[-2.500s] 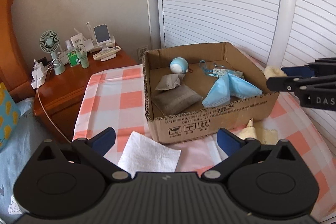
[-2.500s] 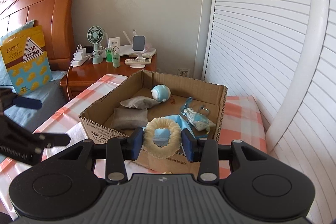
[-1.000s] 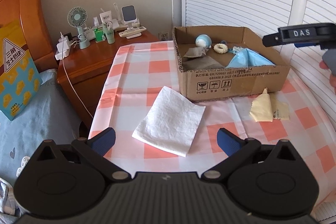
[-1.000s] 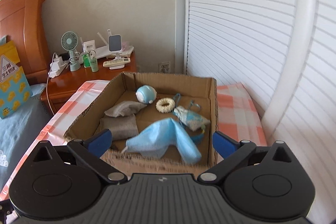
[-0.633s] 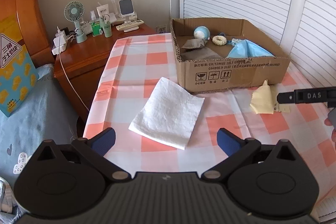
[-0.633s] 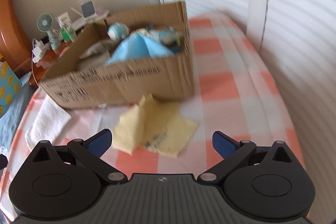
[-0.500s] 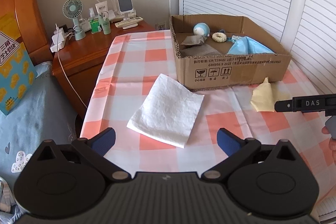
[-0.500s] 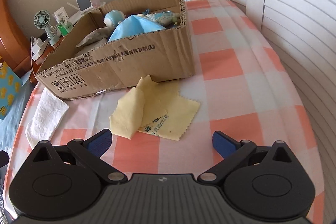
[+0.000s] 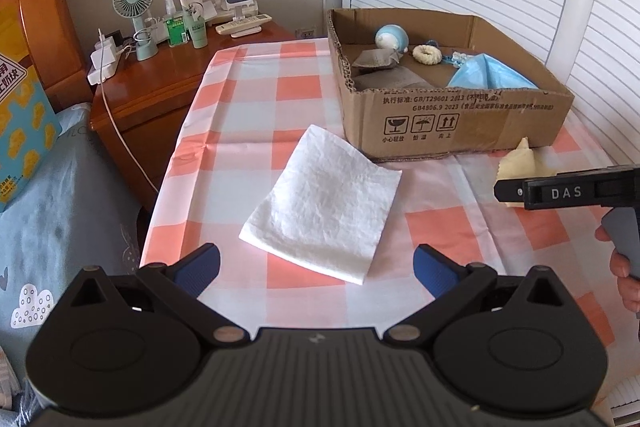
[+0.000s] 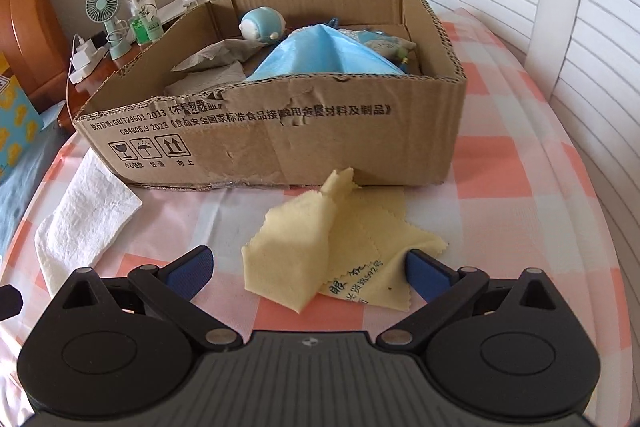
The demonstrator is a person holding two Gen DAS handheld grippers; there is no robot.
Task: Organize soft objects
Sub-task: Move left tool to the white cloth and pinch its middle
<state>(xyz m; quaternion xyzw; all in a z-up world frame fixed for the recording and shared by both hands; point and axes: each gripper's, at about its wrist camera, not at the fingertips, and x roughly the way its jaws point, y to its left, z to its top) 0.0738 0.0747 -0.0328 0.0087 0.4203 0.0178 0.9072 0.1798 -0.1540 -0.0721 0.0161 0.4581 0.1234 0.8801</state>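
Yellow cloth [image 10: 344, 247]: crumpled on checked tablecloth [image 10: 520, 167], just before cardboard box [image 10: 280, 143]. Right gripper [image 10: 308, 267]: spread wide, empty, over cloth. Left gripper [image 9: 316, 267]: spread, empty, near white towel [image 9: 324, 203].

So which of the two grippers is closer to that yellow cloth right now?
Right. The right gripper is open just over the yellow cloth, its fingers flanking it. The left gripper is open farther off, in front of the white towel.
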